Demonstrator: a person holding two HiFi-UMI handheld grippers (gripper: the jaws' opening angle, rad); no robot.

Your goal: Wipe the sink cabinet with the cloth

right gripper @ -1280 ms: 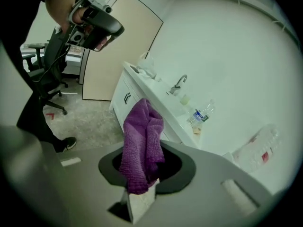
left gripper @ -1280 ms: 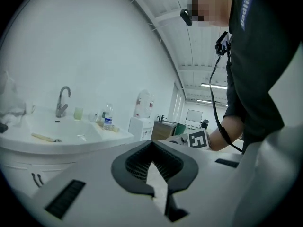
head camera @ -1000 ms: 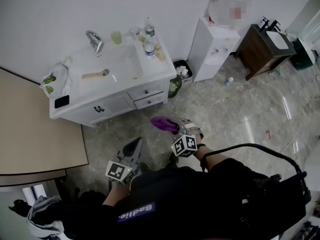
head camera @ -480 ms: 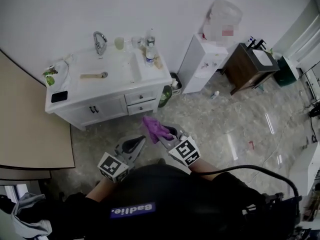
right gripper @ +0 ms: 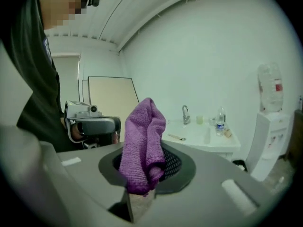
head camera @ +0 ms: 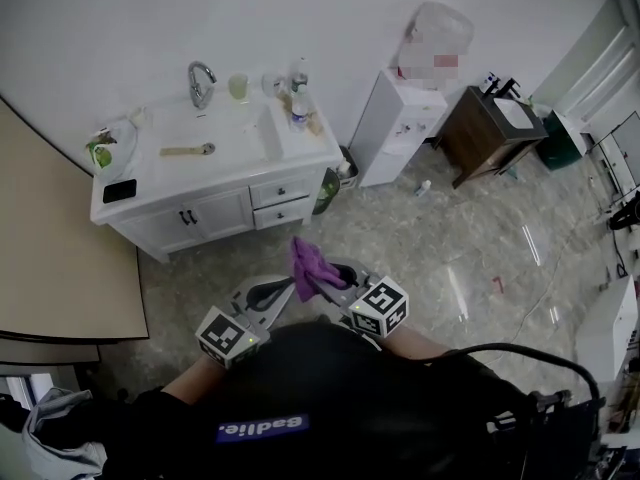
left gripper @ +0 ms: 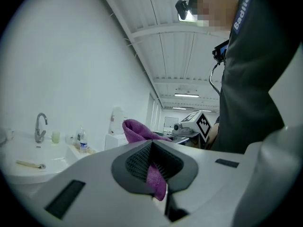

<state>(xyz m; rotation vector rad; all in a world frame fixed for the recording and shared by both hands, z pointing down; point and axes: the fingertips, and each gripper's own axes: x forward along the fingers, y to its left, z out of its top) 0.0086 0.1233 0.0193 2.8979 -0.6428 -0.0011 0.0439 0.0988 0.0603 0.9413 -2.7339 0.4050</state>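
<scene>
The white sink cabinet (head camera: 215, 213) stands against the wall at the upper left, a few steps away. A purple cloth (head camera: 308, 260) is bunched up in the air between my two grippers, close to my body. My right gripper (head camera: 325, 273) is shut on it; in the right gripper view the cloth (right gripper: 144, 136) rises out of the jaws (right gripper: 142, 174). My left gripper (head camera: 285, 286) meets the cloth from the left. In the left gripper view a strip of cloth (left gripper: 156, 178) hangs pinched between the shut pads (left gripper: 137, 164).
On the cabinet top are a tap (head camera: 200, 83), bottles (head camera: 297, 108), a cup and a black phone (head camera: 118, 190). A bin (head camera: 345, 173), a water dispenser (head camera: 400, 123) and a dark wooden cabinet (head camera: 490, 133) stand to the right. A beige panel (head camera: 50, 258) borders the left.
The right gripper has carried the cloth left and closer to my body. The left gripper has come up to it and closed on the cloth. The cabinet sits a little farther off in view.
</scene>
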